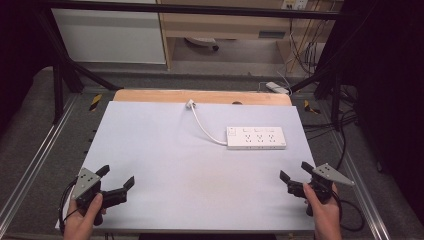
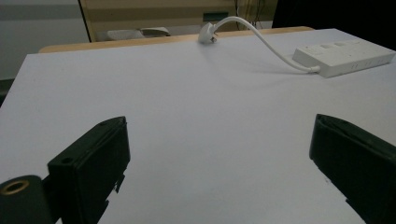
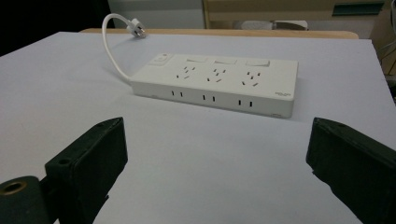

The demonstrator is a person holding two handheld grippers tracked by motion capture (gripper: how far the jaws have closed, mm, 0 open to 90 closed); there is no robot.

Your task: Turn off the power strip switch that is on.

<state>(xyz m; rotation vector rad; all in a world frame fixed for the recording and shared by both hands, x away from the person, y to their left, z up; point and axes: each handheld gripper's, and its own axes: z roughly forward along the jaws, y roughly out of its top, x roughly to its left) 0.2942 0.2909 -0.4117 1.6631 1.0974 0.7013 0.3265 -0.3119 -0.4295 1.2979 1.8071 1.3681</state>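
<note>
A white power strip (image 1: 256, 137) (image 2: 343, 57) (image 3: 219, 83) lies flat right of centre on the pale table (image 1: 165, 165). Its white cord (image 1: 205, 127) curves back to a plug (image 1: 190, 104) (image 2: 206, 36) (image 3: 137, 25) near the far edge. My left gripper (image 1: 117, 176) (image 2: 219, 172) rests at the front left corner, held by a hand, open with nothing between its jaws. At the front right, my right gripper (image 1: 295, 170) (image 3: 217, 170) is open too and faces the strip from a short distance.
A wooden strip (image 1: 200, 96) runs along the table's far edge. Black frame bars (image 1: 65, 75) and metal rails (image 1: 35, 160) flank the table. Cables (image 1: 300, 45) and a white adapter (image 1: 277, 88) lie on the floor behind at right.
</note>
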